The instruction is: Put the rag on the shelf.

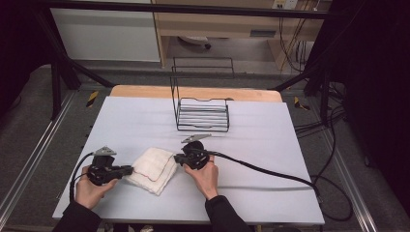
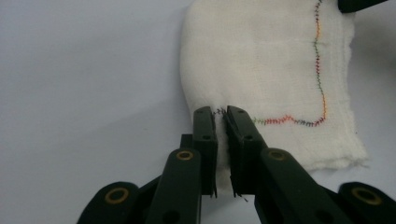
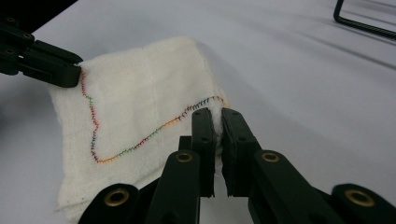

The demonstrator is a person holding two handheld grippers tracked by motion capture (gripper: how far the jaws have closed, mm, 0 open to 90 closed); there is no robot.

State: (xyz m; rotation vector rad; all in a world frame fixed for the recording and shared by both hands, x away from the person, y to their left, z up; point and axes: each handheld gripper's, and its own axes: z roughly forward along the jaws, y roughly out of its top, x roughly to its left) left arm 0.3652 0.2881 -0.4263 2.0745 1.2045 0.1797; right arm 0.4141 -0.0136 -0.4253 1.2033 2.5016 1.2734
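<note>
One pale grey table (image 1: 270, 145) on grey floor (image 1: 29, 121), bearing cloth (image 1: 153, 169).

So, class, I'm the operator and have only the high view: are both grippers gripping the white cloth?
Observer: Yes. The left gripper view shows the left gripper shut on the cloth edge.
Operator: And the right one?
Observer: The right gripper is shut on a corner of the cloth, pinched up between its jaws.
Operator: Any marking on the cloth?
Observer: A line of many-coloured stitching runs along it, bending at a corner.
</note>
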